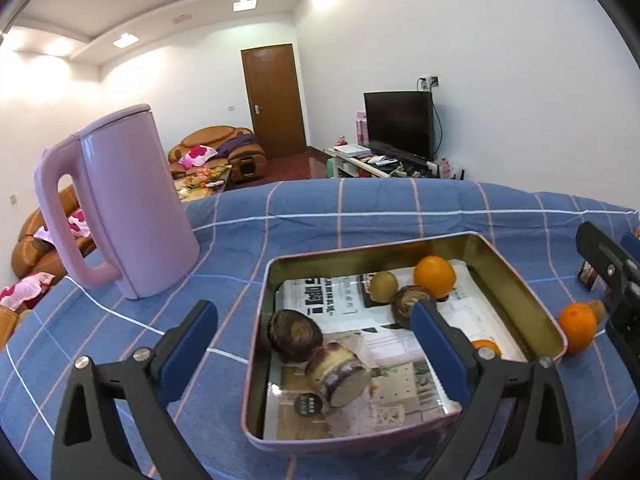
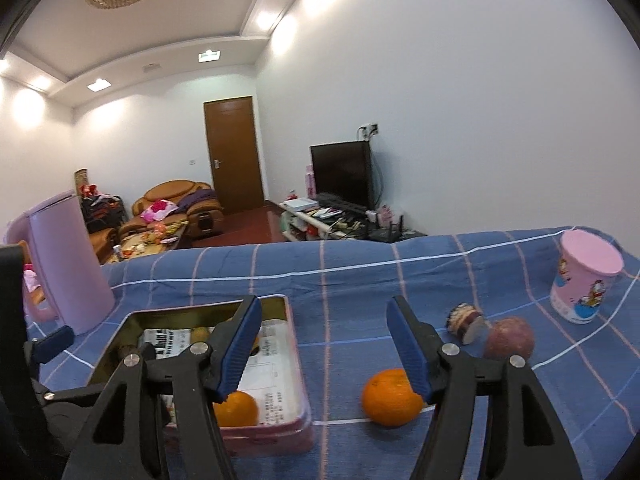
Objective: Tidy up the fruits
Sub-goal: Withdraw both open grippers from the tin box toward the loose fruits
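Observation:
A pink tin tray (image 1: pixel 520 300) lined with newspaper holds an orange (image 1: pixel 435 276), a kiwi (image 1: pixel 383 286), two round purple fruits (image 1: pixel 294 340) and a cut purple piece (image 1: pixel 338 374). My left gripper (image 1: pixel 312 320) hangs over the tray's near end, jaws wide open, pads touching nothing. My right gripper (image 2: pixel 324 312) is open above the cloth just right of the tray (image 2: pixel 300 376). A loose orange (image 2: pixel 392 396) lies on the cloth by its right finger, apart from the pads. Further right lie another cut purple piece (image 2: pixel 466 322) and a round purple fruit (image 2: pixel 509 340).
A tall pink kettle (image 1: pixel 120 208) stands left of the tray on the blue checked cloth (image 1: pixel 360 208). A pink cup (image 2: pixel 584 280) stands at the far right. A kiwi (image 1: pixel 598 308) sits behind the loose orange (image 1: pixel 578 326). The table edge runs along the back.

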The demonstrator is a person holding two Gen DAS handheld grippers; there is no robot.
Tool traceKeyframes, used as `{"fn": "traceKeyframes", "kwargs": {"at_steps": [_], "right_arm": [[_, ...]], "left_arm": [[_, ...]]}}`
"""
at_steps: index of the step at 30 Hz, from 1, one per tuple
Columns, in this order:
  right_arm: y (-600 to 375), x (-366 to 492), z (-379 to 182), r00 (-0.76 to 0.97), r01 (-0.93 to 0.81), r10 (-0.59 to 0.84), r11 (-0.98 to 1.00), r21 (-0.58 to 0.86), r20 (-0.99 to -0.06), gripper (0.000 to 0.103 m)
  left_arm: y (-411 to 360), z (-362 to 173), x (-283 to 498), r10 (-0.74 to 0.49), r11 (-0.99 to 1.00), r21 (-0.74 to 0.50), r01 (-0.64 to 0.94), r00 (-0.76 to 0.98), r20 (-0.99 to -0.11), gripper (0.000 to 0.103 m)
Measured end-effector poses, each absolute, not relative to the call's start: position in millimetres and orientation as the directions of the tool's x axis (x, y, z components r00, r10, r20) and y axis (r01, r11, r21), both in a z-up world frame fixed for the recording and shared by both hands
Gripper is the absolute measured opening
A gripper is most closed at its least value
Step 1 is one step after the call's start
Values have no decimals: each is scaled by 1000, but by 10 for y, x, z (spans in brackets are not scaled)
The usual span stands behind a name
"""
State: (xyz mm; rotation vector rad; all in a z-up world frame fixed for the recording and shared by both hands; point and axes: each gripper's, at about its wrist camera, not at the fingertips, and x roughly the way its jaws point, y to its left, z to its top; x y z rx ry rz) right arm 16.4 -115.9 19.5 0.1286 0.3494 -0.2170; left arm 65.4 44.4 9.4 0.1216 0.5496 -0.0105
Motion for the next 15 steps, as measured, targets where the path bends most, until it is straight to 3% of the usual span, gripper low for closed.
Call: {"fn": "traceKeyframes", "kwargs": {"at_steps": [15], "right_arm": [[-1179,5,153,906,223,-186,973,57,-380,67]], "left_arm": [[325,147,395,60,985,169,18,895,-441,100]]}}
